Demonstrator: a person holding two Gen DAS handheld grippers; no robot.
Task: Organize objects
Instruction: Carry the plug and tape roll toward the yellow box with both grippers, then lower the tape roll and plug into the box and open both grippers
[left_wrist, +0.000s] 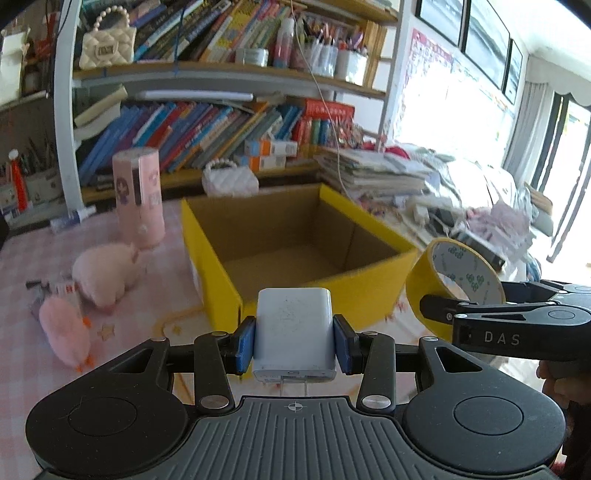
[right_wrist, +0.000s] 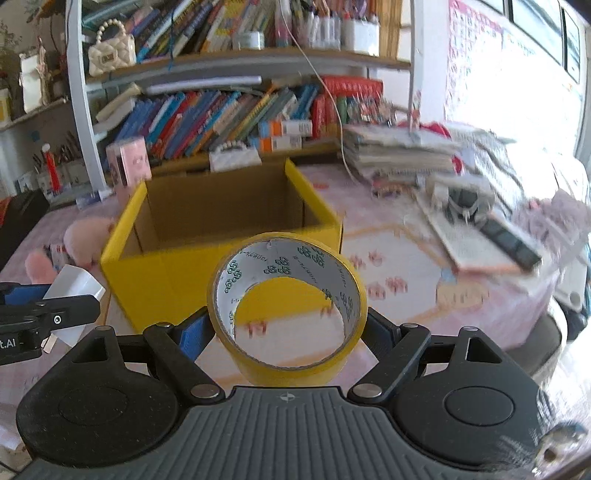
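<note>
Pink tablecloth desk (bookshelf mess behind): left gripper (left_wrist: 294, 341) clamps the white charger (left_wrist: 293, 332), right gripper (right_wrist: 288, 325) grips the yellow tape roll (right_wrist: 287, 306), yellow box (left_wrist: 295, 236) just beyond both, open-topped.

We see a table (left_wrist: 155, 302) with pink checked cloth | on it: yellow box (left_wrist: 221, 280), pink cylinder (left_wrist: 140, 199), two plush toys (left_wrist: 107, 273), paper stacks (left_wrist: 376, 173).

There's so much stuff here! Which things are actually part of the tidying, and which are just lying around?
Part of the job:
- white charger, held in the left gripper
- yellow tape roll, held in the right gripper
- yellow box, open and empty

Lying about:
- plush toys
- pink canister
- books
- paper stack
</note>
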